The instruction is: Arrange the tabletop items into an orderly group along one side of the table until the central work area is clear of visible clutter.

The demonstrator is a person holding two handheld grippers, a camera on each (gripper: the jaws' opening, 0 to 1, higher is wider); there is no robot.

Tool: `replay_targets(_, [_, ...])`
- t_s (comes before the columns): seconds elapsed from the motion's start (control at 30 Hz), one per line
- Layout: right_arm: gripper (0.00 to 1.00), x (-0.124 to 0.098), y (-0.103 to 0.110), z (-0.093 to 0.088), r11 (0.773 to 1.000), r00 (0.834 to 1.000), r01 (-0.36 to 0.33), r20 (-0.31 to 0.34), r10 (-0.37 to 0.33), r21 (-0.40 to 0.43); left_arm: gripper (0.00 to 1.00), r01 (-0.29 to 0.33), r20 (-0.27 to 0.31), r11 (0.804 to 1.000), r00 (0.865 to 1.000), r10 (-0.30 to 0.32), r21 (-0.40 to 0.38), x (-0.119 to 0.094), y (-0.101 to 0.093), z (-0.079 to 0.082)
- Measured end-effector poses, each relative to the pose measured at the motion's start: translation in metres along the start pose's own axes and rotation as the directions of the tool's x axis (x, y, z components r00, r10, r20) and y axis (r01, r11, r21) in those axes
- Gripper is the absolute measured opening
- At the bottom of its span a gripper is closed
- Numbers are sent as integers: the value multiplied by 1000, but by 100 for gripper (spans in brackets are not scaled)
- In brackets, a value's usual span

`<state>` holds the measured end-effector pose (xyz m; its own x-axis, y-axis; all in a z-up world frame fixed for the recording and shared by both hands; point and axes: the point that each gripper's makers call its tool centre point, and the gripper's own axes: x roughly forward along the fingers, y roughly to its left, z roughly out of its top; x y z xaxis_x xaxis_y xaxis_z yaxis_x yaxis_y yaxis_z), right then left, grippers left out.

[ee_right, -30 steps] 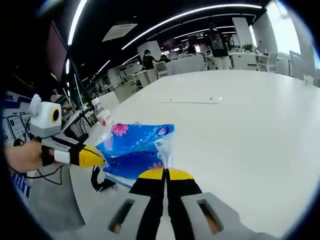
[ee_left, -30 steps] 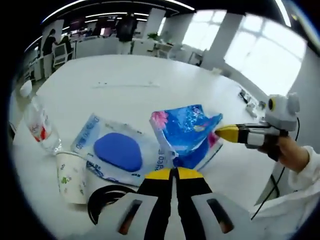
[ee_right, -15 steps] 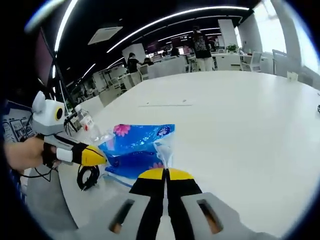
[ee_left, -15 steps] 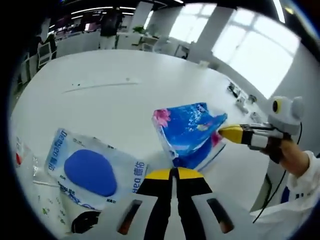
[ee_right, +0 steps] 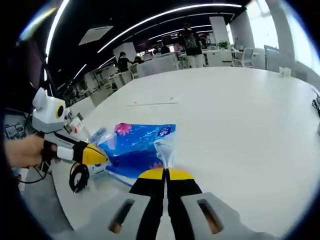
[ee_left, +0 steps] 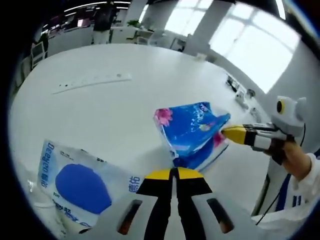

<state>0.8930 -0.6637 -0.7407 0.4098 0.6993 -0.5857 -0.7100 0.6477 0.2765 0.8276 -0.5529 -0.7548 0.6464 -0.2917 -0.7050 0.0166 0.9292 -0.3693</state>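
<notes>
**Blue tissue pack pinched at both ends above the white table**

The blue tissue pack (ee_left: pixel 190 134) hangs between the two grippers, its long axis running from one pair of tips to the other. In the left gripper view the left gripper (ee_left: pixel 174 173) has its yellow-tipped jaws pressed together on the pack's lower corner, while the right gripper (ee_left: pixel 226 132) comes in from the right with its yellow tips closed on the far end of the wrapper. In that view the pack slants up and to the right, one broad face turned toward the camera.

In the right gripper view the same tissue pack (ee_right: pixel 137 150) stretches sideways, the right gripper (ee_right: pixel 165 172) nipping a crinkled clear flap of wrapper at its near end and the left gripper (ee_right: pixel 102 156) closed on the opposite end, a hand (ee_right: pixel 22 150) holding it.

The pack is a soft rectangular block in glossy blue plastic with lighter blue swirls, a pink flower printed near one corner and a small round logo on the top face. The wrapper puckers where the tips grip it.

It sits just over the white table (ee_left: pixel 115 105), near its edge. A flat wipes packet (ee_left: pixel 75 182) with a dark blue oval lid lies on the table to the lower left in the left gripper view, apart from the pack. A black cable coil (ee_right: pixel 76 176) lies by the table edge in the right gripper view.
</notes>
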Motion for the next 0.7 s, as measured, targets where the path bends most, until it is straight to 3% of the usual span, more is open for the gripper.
replay_targets(0.1, [0, 9, -9, -6, 1000, 999, 17, -29, -17, -7, 0, -7, -30, 1000, 1000, 7, -6, 12, 5, -3])
replay_targets(0.4, [0, 22, -21, -12, 999, 997, 42, -65, -43, -16, 0, -2, -48, 1000, 999, 1, -19, 25, 6, 0])
replay_targets(0.7, [0, 37, -22, -17, 998, 993, 48, -106, -52, -43, 0, -23, -68, 1000, 997, 22, -16, 36, 17, 0])
